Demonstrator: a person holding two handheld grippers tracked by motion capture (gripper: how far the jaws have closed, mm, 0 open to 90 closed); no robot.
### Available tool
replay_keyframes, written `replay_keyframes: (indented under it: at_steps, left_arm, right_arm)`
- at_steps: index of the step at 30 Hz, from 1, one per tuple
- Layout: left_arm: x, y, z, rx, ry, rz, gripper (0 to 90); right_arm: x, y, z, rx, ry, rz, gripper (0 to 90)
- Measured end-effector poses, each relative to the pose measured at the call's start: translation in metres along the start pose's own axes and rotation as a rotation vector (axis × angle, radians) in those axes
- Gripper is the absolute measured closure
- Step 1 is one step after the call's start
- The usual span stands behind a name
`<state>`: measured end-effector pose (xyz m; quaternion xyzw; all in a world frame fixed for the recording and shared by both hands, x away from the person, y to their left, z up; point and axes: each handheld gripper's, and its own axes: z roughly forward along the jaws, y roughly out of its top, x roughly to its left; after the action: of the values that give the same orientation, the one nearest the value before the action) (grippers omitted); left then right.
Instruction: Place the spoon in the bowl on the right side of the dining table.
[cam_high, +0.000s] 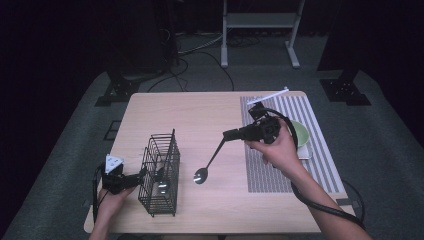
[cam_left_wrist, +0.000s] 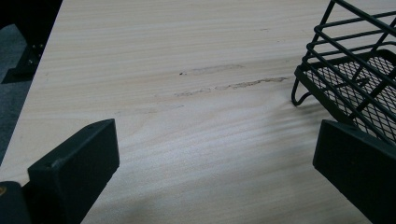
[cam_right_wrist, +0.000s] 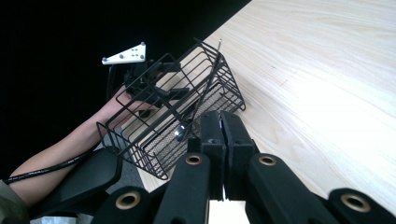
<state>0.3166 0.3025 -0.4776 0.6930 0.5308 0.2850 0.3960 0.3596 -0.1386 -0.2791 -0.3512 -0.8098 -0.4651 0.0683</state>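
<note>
Light wooden table (cam_high: 200, 115), striped grey-white placemat (cam_high: 300, 165) on its right part, green bowl (cam_high: 301, 132) on the mat behind the right hand. Black wire basket (cam_high: 161, 172) stands upright at the table's front left, tall and narrow, open top, fine mesh floor, bars all round.

Right gripper (cam_high: 226, 135) held above the table centre, pointing left; jaws pressed together on the black handle end of a ladle-like spoon (cam_high: 209, 162). Spoon hangs down and left from the jaws, thin dark stem, shiny round metal bowl at the low end, just right of the basket and near the tabletop; touching the table or not, cannot tell. In the right gripper view the jaws (cam_right_wrist: 223, 140) meet with no gap, the spoon's shiny bowl (cam_right_wrist: 181, 132) shows just beyond them in front of the basket (cam_right_wrist: 173, 112).

Left gripper (cam_high: 141, 176) low at the basket's left side, jaws spread wide. In the left gripper view the two jaws stand far apart with bare table (cam_left_wrist: 187, 116) between, basket corner (cam_left_wrist: 345, 70) just by the right-hand jaw; contact unclear.
</note>
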Motion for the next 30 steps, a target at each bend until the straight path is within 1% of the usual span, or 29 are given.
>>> replay_keyframes:
  at_steps: [16,30]
  left_arm:
    - [0.0,0.0,0.0,-0.001,0.0,0.0,0.0]
    - [0.0,0.0,0.0,-0.002,0.0,0.001,0.0]
  right_arm:
    - [-0.021,-0.017,-0.006,-0.01,-0.012,0.049,88.5]
    - [-0.037,-0.031,-0.016,-0.021,-0.038,0.088,88.5]
